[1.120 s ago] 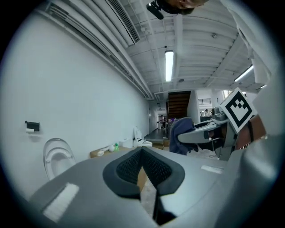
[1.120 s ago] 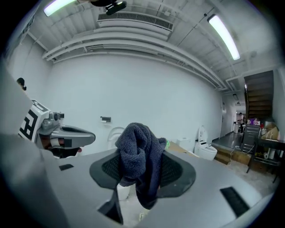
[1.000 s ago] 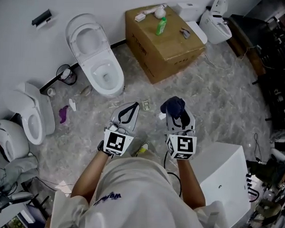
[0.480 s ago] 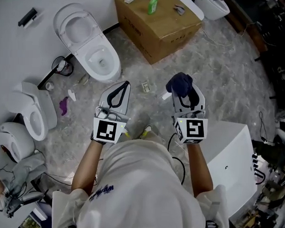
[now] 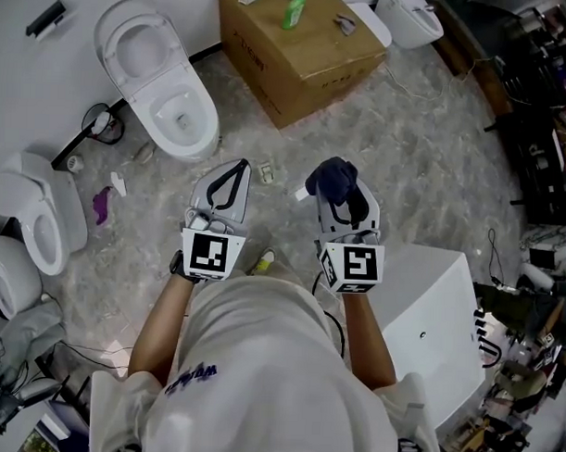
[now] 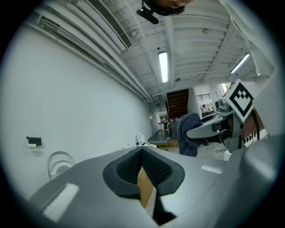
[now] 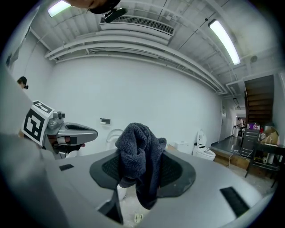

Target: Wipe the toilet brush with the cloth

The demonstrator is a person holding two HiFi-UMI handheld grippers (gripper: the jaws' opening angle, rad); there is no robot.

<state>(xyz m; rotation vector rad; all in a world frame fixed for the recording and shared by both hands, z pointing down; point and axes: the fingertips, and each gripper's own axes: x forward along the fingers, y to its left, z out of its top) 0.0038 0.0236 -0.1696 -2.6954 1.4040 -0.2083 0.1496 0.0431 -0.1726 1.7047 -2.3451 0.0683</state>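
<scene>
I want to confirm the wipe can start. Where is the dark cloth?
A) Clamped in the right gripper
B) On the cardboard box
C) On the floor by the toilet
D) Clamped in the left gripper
A: the dark cloth is pinched between the jaws of the right gripper, while the left gripper is shut on nothing.

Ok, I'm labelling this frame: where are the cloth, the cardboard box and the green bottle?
cloth point(image 7: 139, 153): right gripper view, its bunched middle between the jaws.
cardboard box point(image 5: 303, 50): head view, bare top face.
green bottle point(image 5: 291, 11): head view, its body.
</scene>
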